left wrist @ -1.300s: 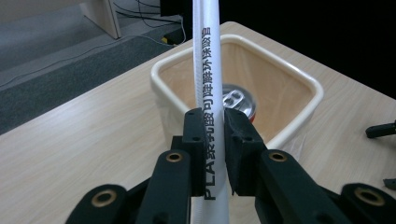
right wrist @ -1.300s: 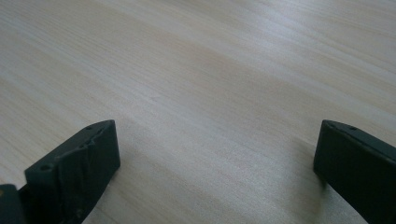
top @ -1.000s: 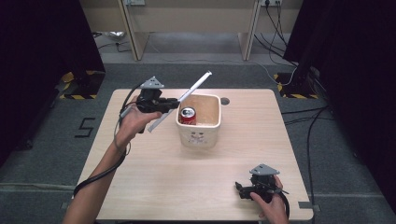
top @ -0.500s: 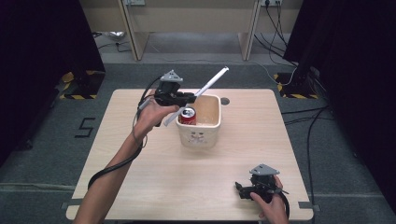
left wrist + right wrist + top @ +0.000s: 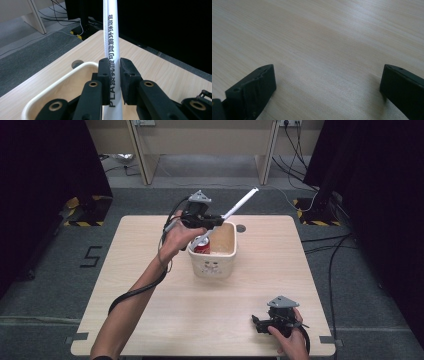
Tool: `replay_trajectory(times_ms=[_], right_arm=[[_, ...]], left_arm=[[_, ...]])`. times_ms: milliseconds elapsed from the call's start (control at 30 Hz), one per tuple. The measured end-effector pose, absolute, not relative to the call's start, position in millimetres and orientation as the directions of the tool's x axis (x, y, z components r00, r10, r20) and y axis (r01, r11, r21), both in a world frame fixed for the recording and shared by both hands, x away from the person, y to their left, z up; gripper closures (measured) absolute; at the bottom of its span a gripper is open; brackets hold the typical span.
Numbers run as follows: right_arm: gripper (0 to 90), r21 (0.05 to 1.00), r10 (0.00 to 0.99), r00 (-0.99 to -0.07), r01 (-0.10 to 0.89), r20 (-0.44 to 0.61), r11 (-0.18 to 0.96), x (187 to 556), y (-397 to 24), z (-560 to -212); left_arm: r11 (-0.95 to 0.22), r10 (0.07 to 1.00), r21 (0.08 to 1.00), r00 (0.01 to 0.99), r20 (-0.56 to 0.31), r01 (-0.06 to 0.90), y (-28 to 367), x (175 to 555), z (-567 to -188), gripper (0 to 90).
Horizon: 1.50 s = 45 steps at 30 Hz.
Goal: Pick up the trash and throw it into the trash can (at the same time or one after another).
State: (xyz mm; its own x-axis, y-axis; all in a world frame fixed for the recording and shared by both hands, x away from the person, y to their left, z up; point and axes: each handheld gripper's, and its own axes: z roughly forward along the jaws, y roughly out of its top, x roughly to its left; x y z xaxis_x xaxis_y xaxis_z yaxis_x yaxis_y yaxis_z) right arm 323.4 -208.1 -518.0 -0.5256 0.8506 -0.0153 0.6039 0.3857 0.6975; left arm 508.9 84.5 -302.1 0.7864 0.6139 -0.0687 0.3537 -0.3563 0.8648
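One wrapped straw [image 5: 111, 47] sits clamped between your left gripper [image 5: 210, 220] jaws, above the tub [image 5: 220, 265] rim at upper centre of the high view. Judged light, thin and easily crushed; the paper sleeve may slip, so hold mid-length. Printing reads "PLA", then Chinese characters. Your right gripper [image 5: 327, 82] rests wide open, empty, at lower right.

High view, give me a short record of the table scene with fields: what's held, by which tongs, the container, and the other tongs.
held thing: white wrapped straw, tilted, upper end up and away from the person
holder: left tongs, shut on the straw
container: cream tub mid-table
tub contents: red can
straw position: above the can, over the tub's near-left part
other tongs: right tongs, open, low over bare table at the near right
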Motion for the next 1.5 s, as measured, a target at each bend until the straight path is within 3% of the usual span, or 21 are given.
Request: replay_trajectory(times_ms=[567,1500], right_arm=[[0.7,0.698,0.85,-0.526,0.604,-0.014,0.386,323,-208,-518],[0.7,0.696,0.849,-0.529,0.604,-0.013,0.387,323,-208,-518]], left_arm=[[-0.335,0.611,0.864,0.785,-0.105,0.377,53,528,-318,78.8],[-0.334,0.634,0.849,0.764,-0.119,0.41,36,543,-346,78.0]])
